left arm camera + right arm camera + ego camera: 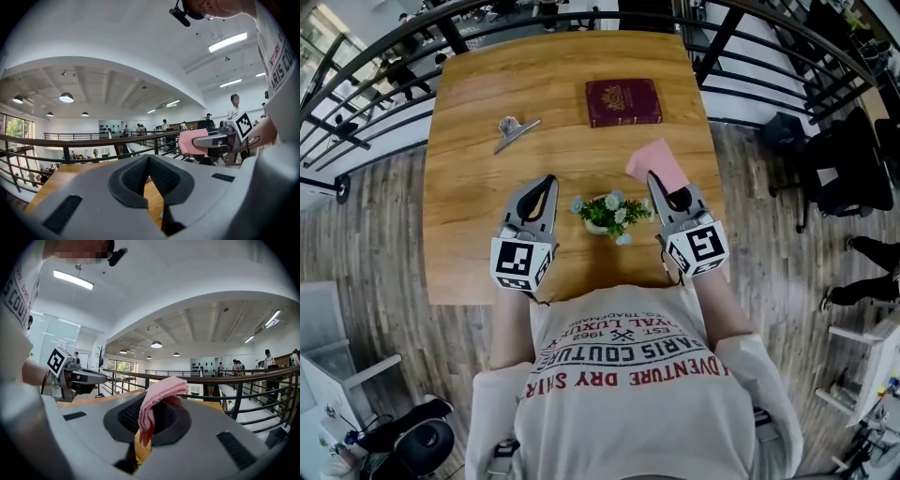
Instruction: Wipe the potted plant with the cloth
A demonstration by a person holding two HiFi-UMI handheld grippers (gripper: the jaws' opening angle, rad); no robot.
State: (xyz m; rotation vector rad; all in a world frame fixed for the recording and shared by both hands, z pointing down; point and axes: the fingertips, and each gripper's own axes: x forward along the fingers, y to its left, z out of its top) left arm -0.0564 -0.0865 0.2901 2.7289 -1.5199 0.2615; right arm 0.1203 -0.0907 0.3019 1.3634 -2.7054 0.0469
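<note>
Clip: it lies on the table well ahead of your left tongs and to their outer side. It looks to have no part in this job.
Left tongs: clenched on nothing. My guess is you are keeping them idle, ready to steady the pot.
Plant: it stands on the table between your two tongs, just beside each and a little behind their tips. Nothing touches it, so wiping looks not yet begun.
Book: it lies flat, well ahead of both tongs.
Cloth: pink and folded, it juts forward past the tips of your right tongs, clear of the plant.
Right tongs: they are grasping the cloth by one edge. That probably leaves most of it free for wiping.
Head view alone: it shows the plant and how your tongs flank it.
Left gripper view alone: the pads meet with nothing between them, and the cloth shows side-on.
Right gripper view alone: the cloth is nipped between the pads, with a fold draping over them. Both gripper views look out toward the railing, so neither shows the plant.
</note>
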